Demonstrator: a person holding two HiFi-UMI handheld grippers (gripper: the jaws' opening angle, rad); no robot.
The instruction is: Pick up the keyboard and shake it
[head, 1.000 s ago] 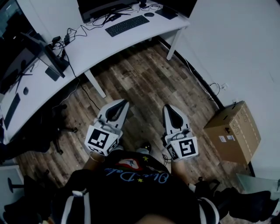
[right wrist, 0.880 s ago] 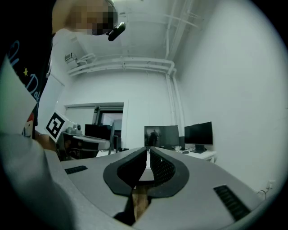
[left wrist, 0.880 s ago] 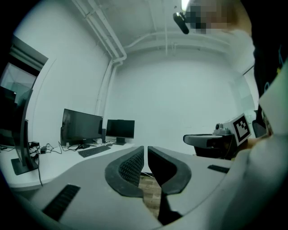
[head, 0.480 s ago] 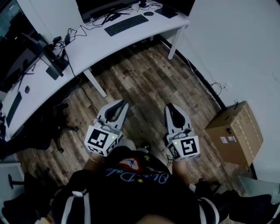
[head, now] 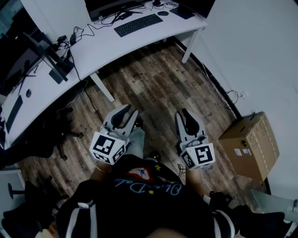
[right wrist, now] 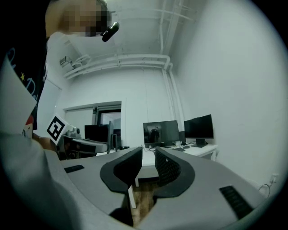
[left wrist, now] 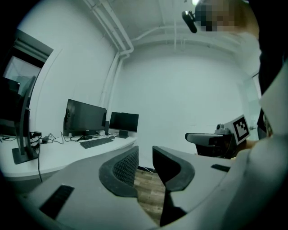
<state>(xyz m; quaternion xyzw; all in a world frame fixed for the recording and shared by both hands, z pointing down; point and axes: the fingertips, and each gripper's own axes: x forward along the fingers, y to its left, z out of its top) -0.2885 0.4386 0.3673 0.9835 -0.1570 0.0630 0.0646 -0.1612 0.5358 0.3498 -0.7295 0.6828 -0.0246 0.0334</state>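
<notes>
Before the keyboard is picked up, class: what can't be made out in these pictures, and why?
- Keyboard, head view: too small and far off to make out its keys.
- Monitor, head view: screen cut off by the top edge.
- Cardboard box, head view: label print too small to read.

no legible txt (shirt script [head: 150,188], box labels [head: 242,148] too blurry).

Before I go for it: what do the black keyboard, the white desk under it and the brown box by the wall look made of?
Black keyboard: likely matte plastic, dull, no glare.
White desk: smooth laminate or painted board, uniform surface; cannot tell which.
Brown box: cardboard, folded flaps and stuck-on labels.
</notes>
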